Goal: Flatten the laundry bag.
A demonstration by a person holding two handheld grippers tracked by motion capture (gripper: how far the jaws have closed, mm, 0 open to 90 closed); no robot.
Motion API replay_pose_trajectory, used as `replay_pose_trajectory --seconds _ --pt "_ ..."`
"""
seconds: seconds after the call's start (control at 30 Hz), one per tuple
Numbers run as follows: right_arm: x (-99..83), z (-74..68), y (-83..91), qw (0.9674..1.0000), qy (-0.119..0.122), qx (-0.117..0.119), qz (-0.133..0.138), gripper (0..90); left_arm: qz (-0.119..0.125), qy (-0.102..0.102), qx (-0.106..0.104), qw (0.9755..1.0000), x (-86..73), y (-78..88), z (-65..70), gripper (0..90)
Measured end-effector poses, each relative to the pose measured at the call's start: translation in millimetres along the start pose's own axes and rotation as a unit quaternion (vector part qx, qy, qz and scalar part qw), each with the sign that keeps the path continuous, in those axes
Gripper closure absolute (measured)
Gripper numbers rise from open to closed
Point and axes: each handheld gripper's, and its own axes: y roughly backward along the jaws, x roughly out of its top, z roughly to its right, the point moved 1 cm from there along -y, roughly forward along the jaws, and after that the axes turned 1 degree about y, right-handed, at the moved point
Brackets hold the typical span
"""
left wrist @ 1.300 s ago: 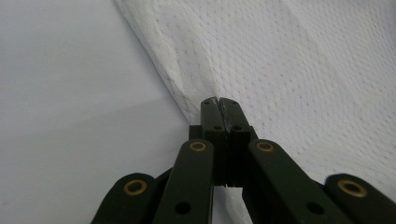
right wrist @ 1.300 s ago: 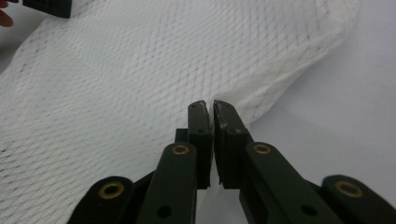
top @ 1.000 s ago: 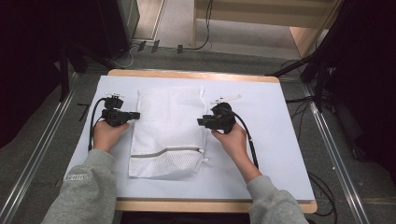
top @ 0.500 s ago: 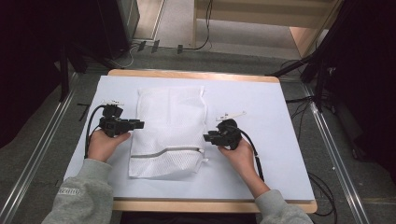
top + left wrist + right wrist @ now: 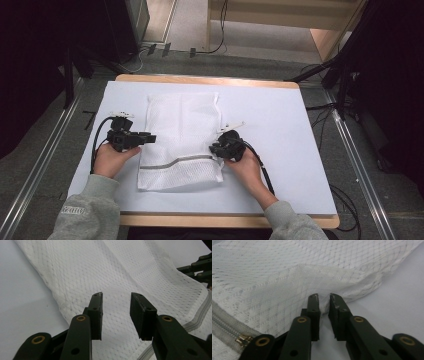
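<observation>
Now my right gripper [image 5: 216, 148] sits lower along the right edge of the white mesh bag [image 5: 182, 130] than it did a second ago, down near the grey zipper [image 5: 176, 162]. Its jaws have just been closing. In the right gripper view they stand almost together with a raised fold of the bag's edge between them, so I read that as a pinch on the cloth. My left gripper [image 5: 150, 137] has slid a little along the bag's left edge. Its jaws have just been opening, and in the left gripper view they stand apart over the mesh with nothing between them (the bag lies flat below them).

The bag lies in the middle of the table, long side pointing away from me. It is white with tiny holes all over. The zipper runs across it near my end, and the little metal pull [image 5: 242, 338] shows in the right gripper view. The right edge is puffed up where my right gripper has it.

The table [image 5: 300, 130] has a pale sheet on top and a wooden rim. Around it I see a grey floor [image 5: 190, 60], metal rails [image 5: 357, 160] and black cables [image 5: 220, 30].
</observation>
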Motion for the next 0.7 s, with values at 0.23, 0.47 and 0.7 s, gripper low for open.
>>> replay_pose_trajectory --seconds 0.23,0.47,0.7 --pt "1.8 1.8 3.2 0.9997 -0.012 0.02 -0.011 90.0 -0.008 -0.007 0.002 0.9999 -0.7 -3.0 0.4 63.0" --pt "-3.3 11.8 36.2 0.9995 -0.02 0.018 -0.014 90.0 -0.013 -0.009 0.001 0.9999 -1.1 -6.1 2.6 62.2" --pt "-17.2 26.0 55.6 0.9994 -0.031 0.004 -0.017 90.0 -0.016 -0.023 -0.009 0.9996 0.5 -14.6 14.6 61.3"
